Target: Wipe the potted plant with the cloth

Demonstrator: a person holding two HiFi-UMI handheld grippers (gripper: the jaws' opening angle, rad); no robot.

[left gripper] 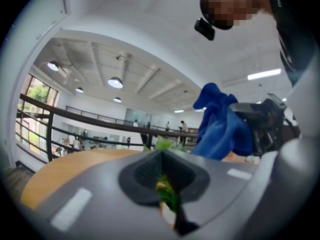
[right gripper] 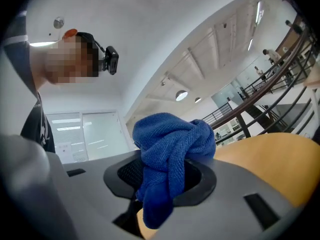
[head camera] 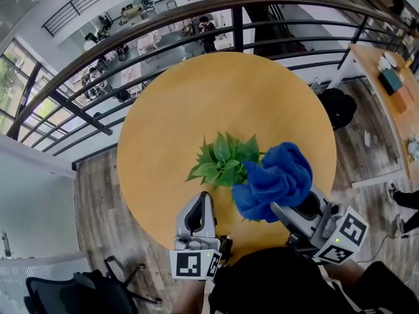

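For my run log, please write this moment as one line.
left gripper: shut on potted plant; right gripper: shut on blue cloth; cloth at leaves

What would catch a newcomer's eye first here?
The bunched blue cloth stands out most, clamped in the right gripper over the near right of the round wooden table. Just left of it sits the leafy green potted plant, with the left gripper closed on its foliage from the near side.

Round wooden table (head camera: 170, 123), dark curved railing (head camera: 237, 31), plank floor (head camera: 98, 201), ceiling lamps (left gripper: 115, 82), perhaps desks below (head camera: 137, 10)
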